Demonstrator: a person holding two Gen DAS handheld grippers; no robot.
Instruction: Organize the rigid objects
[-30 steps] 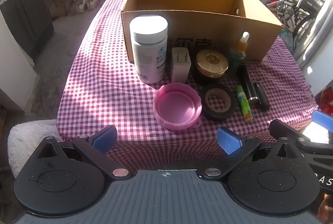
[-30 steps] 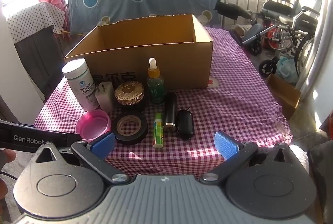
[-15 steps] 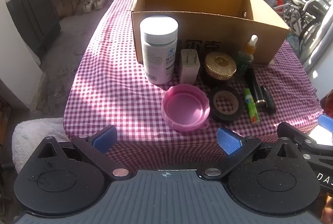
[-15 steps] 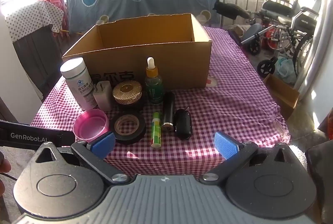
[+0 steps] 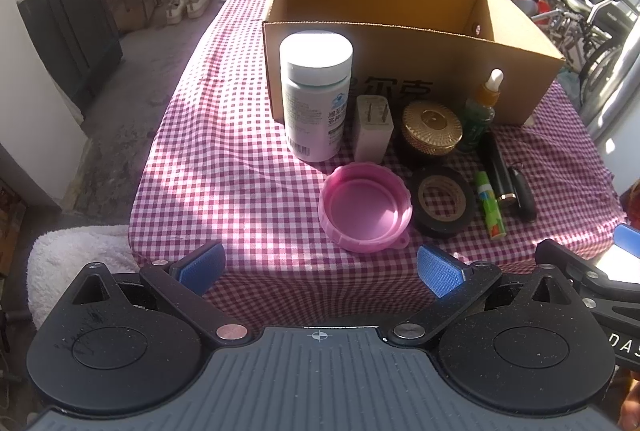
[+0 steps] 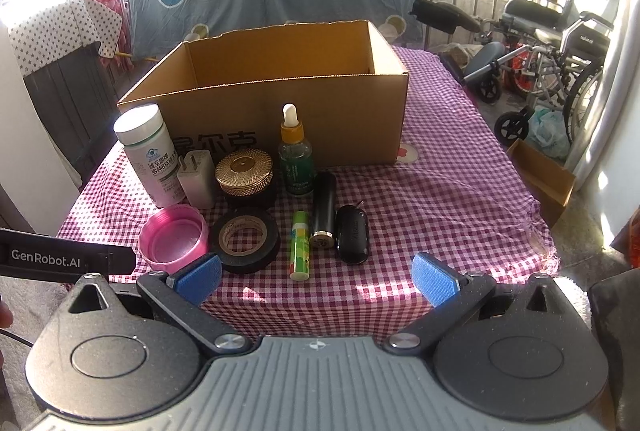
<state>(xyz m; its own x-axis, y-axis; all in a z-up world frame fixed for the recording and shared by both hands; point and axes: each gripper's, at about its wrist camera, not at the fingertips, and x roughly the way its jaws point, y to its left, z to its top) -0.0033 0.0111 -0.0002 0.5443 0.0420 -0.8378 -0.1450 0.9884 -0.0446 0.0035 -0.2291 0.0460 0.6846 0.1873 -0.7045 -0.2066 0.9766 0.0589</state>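
My best start is the big things first: the open corrugated cardboard box (image 6: 280, 111) stands at the back of the checked cloth (image 6: 440, 199) with every item lined up just in front of it, so I would take the tall, smooth white plastic bottle (image 5: 316, 95) squarely around its round body, mid-height, to keep it upright. Both my claws, left gripper (image 5: 320, 271) and right gripper (image 6: 316, 277), hang wide open and empty before the table edge. Smaller pieces follow: ridged pink lid (image 5: 365, 207), matte black tape roll (image 6: 245, 239), ribbed gold-lidded jar (image 6: 245, 173), slim green tube (image 6: 300, 245).
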